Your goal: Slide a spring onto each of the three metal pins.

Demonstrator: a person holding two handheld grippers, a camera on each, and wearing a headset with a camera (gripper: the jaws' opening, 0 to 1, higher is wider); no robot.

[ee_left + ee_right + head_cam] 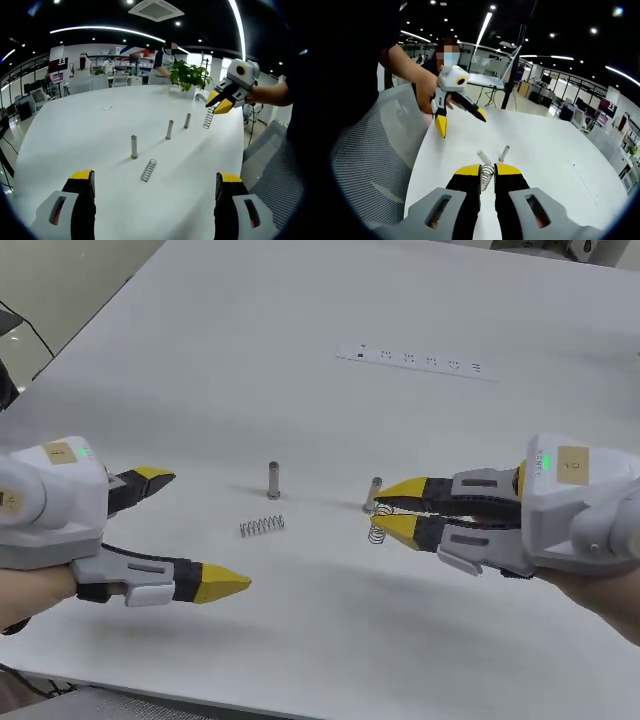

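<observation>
White tabletop spreads under both my grippers. My right gripper is clamped on the held spring, its coils pinched between the yellow tips, just beside the first pin, which stands upright. My left gripper hangs with its jaws spread wide, gripping nothing. The loose spring lies flat ahead of its tips, apart from them, near the foot of the second pin. An upright spring stands beyond both pins (whether a pin sits inside it, I cannot tell).
</observation>
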